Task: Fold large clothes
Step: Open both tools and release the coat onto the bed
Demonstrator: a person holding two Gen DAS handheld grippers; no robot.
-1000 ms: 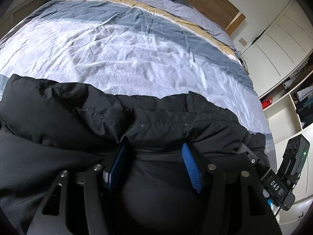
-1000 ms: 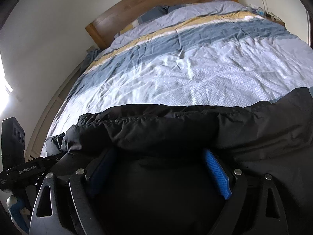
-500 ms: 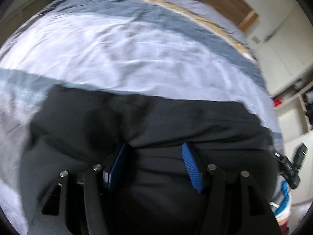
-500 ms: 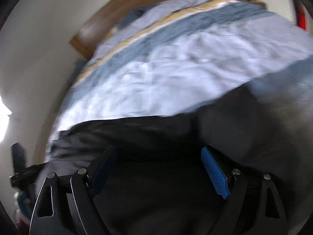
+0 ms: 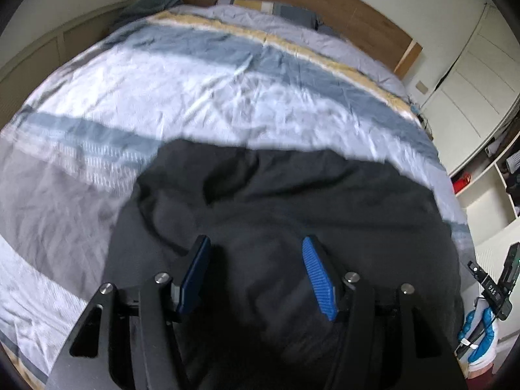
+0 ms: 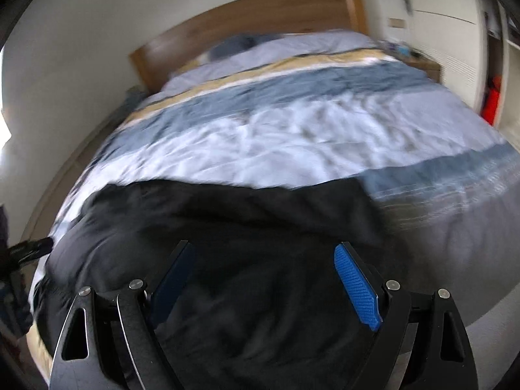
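Observation:
A black puffer jacket (image 5: 292, 195) lies bunched on the striped duvet (image 5: 227, 97) near the foot of the bed. My left gripper (image 5: 255, 240) hovers over its near part, open, both blue pads bare with only fabric lying below them. In the right wrist view the same jacket (image 6: 227, 214) spreads under my right gripper (image 6: 263, 245), which is open wide and holds nothing. At the right edge of the left wrist view, a blue-gloved hand (image 5: 481, 328) holds the other gripper's body. Both views are motion-blurred.
A wooden headboard (image 5: 325, 3) and pillows (image 5: 279, 9) are at the far end of the bed. White wardrobe doors (image 5: 471, 74) and open shelves (image 5: 500, 169) with a red item (image 5: 461, 183) stand to the right. A pale wall (image 6: 65, 65) runs along the left side.
Both grippers have drawn back and up from the jacket's folded edge, which covered their fingertips before. The pads now show fully and more duvet is visible beside the jacket.

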